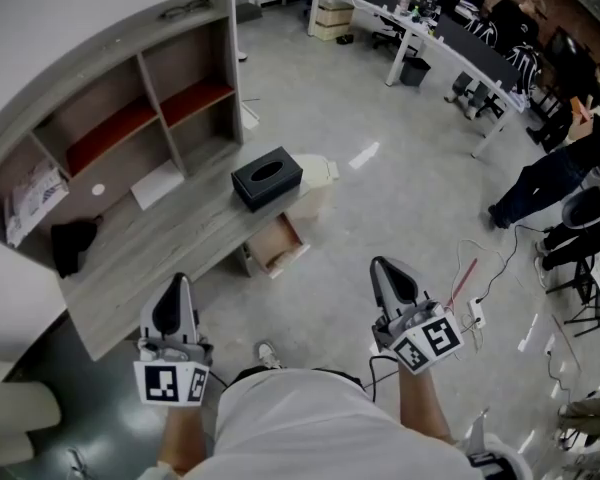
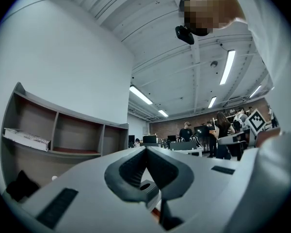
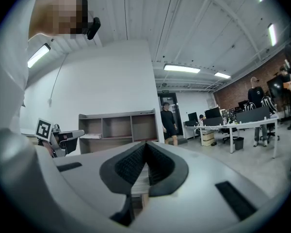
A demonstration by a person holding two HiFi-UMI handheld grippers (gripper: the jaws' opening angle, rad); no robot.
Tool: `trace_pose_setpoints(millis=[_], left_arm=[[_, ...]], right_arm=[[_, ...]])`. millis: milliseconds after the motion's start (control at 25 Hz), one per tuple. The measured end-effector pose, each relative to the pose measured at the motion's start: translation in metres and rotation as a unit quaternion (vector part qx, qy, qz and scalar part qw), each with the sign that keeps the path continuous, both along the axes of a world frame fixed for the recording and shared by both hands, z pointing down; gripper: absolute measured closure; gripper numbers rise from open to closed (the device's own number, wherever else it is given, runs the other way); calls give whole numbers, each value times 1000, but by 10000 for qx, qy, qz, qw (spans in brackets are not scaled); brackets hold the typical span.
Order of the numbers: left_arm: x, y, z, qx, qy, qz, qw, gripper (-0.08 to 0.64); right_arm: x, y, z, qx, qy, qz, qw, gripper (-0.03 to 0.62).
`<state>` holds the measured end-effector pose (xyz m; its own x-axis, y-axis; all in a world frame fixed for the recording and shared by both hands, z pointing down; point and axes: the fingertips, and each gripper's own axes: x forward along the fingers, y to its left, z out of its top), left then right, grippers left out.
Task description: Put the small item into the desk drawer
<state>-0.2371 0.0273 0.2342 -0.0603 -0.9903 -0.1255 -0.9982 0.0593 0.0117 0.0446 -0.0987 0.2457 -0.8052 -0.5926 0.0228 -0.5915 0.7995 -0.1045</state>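
A grey desk [image 1: 170, 243] with a shelf unit stands at the left of the head view. Under its right end a drawer [image 1: 277, 245] is pulled open, and its wooden inside shows nothing in it. A small white round item [image 1: 98, 189] lies on the desk top near the shelves. My left gripper [image 1: 179, 281] is shut and empty, hanging over the desk's front edge. My right gripper [image 1: 381, 264] is also shut and empty, over the bare floor to the right of the drawer. In each gripper view the pads meet with nothing between them: left gripper [image 2: 145, 148], right gripper [image 3: 145, 143].
On the desk sit a black tissue box [image 1: 266, 177], a white sheet [image 1: 156, 183] and a black object [image 1: 73, 243]. Papers [image 1: 30, 200] lie on a shelf. A power strip [image 1: 475, 313] and cables lie on the floor at right. People stand by the far desks [image 1: 435, 38].
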Motion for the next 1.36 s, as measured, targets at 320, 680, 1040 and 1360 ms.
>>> trace_pose_setpoints(millis=[320, 680, 1040, 1360], left_arm=[[-4, 8, 5, -106, -2, -55, 9999, 543], [-2, 7, 10, -135, 41, -57, 9999, 543], [1, 3, 10, -136, 77, -18, 9999, 543], [2, 0, 13, -164, 75, 6, 9998, 543]], right_arm=[[-22, 2, 7, -50, 11, -235, 9997, 569], [-29, 4, 10, 15, 112, -364, 9993, 571], [-28, 4, 10, 31, 137, -379, 9992, 571], [-27, 3, 13, 2, 168, -374, 9992, 571]])
